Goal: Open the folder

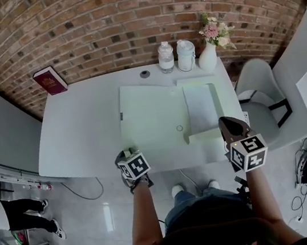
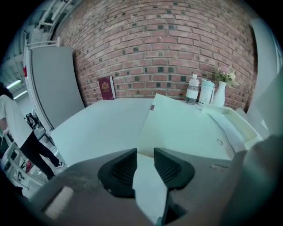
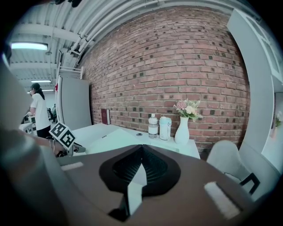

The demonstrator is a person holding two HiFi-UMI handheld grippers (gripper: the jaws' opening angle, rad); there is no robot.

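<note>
A large pale green folder [image 1: 150,119] lies on a white table [image 1: 75,137] set against a brick wall, its broad flat cover towards the left and a shallower tray-like part with raised edges on the right. A small ring [image 1: 179,127] sits on the cover near that tray. In the left gripper view the cover [image 2: 185,128] slopes up from the table rather than lying flat. From the head view, the folder's near left corner is hidden under the left gripper [image 1: 128,152] and its marker cube, and it is hard to tell how the tray part joins the cover. The left gripper [image 2: 145,165] has its jaws partly apart and clamped on the cover's near edge, which fills the gap between them. The right gripper [image 1: 230,127] hangs beside the table's near right corner, clear of the folder, its jaws [image 3: 142,148] closed tip to tip on nothing.
</note>
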